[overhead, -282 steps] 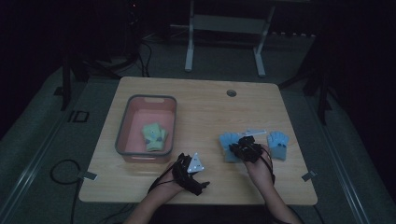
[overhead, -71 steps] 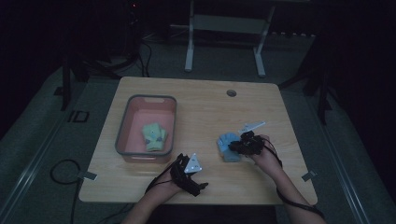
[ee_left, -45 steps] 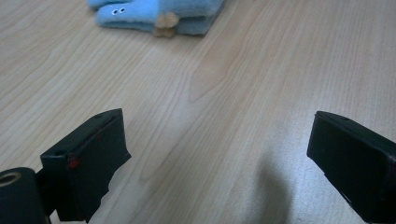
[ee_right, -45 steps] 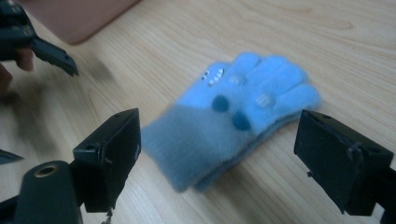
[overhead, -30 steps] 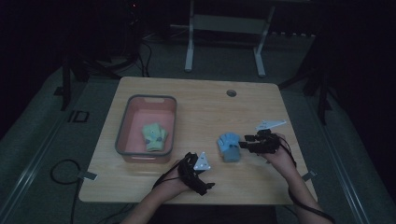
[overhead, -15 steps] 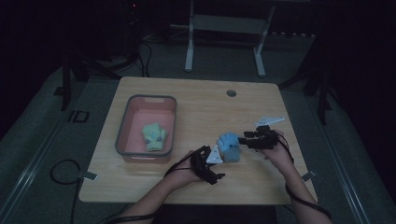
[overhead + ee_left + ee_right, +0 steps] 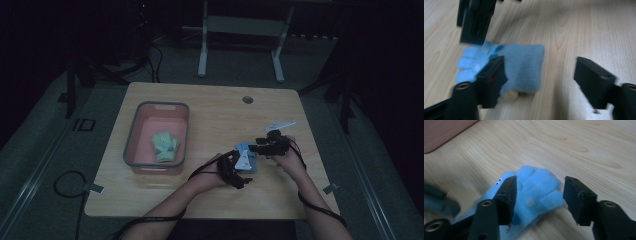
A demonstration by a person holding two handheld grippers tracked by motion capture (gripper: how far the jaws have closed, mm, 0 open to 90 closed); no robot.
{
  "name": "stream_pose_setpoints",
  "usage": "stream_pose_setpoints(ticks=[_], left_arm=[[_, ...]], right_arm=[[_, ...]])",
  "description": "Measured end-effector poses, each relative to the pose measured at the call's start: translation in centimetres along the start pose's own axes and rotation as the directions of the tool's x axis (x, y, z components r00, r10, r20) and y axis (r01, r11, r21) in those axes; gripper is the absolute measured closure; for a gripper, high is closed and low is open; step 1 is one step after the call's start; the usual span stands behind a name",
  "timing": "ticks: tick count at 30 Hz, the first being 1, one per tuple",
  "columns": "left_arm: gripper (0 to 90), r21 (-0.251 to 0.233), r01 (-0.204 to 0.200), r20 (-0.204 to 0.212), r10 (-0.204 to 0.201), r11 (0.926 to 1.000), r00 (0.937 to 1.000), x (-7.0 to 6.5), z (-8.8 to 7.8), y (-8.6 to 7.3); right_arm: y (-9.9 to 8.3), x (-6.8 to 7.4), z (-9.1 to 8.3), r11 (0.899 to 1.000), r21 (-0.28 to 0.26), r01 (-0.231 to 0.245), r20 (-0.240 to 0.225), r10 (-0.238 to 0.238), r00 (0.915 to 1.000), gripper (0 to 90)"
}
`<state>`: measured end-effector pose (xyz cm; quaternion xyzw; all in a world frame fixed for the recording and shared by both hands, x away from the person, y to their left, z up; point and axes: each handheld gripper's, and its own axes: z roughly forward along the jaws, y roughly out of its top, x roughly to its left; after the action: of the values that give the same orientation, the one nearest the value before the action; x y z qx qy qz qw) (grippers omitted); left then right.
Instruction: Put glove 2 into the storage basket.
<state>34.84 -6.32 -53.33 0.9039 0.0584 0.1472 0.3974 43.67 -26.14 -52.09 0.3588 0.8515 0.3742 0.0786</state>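
A fuzzy blue glove (image 7: 248, 165) lies flat on the wooden table (image 7: 210, 115), right of centre near the front. My left gripper (image 7: 235, 171) comes at it from the near side, and its jaws have just been closing. In the left gripper view the glove (image 7: 524, 67) sits by the left jaw while the left gripper (image 7: 540, 67) still stands apart, not pressing. My right gripper (image 7: 259, 148) reaches in from the right, its jaws just opening. The glove's finger end (image 7: 539, 191) lies between the spread jaws of the right gripper (image 7: 540, 183).
A pink bin with a grey rim (image 7: 131, 145) stands on the left half of the table and holds a green glove pair (image 7: 165, 146). A round cable hole (image 7: 247, 99) marks the far edge. A corner of the bin (image 7: 444, 130) appears in the right gripper view.
My left hand has moved right, up to the blue glove. The right gripper has shifted left onto the glove's far end.
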Motion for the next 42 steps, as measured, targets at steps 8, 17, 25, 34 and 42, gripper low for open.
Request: stream_pose_setpoints(ticks=[8,17,25,34,42], left_arm=[[41.8,0.044,-0.019,0.012,0.018,0.9989,0.9998,0.5,1.7,-0.1],[54.3,0.118,0.010,-0.062,-0.003,0.9930,0.9981,0.6,2.9,-0.3],[66.2,0.123,-0.008,-0.066,0.016,0.9923,0.9977,0.9,3.0,-0.4],[74.9,0.125,0.005,-0.039,0.000,0.9921,0.9993,1.4,2.5,-0.2],[75.6,0.139,-0.014,-0.038,0.019,0.9902,0.9991,1.6,1.2,0.6]], right_arm=[[-0.2,-0.5,1.7,1.000,0.023,-0.020,0.003,0.020,0.9998,37.2],[-0.8,-0.4,3.0,0.997,0.072,0.010,0.029,-0.012,0.9995,29.0],[-0.9,-0.1,2.9,0.997,0.071,0.019,-0.006,-0.018,0.9998,43.4],[-0.5,0.3,3.0,0.994,0.104,-0.037,-0.068,0.044,0.9967,75.1],[0.1,0.5,2.4,0.995,0.081,-0.060,-0.088,0.068,0.9938,76.6]])
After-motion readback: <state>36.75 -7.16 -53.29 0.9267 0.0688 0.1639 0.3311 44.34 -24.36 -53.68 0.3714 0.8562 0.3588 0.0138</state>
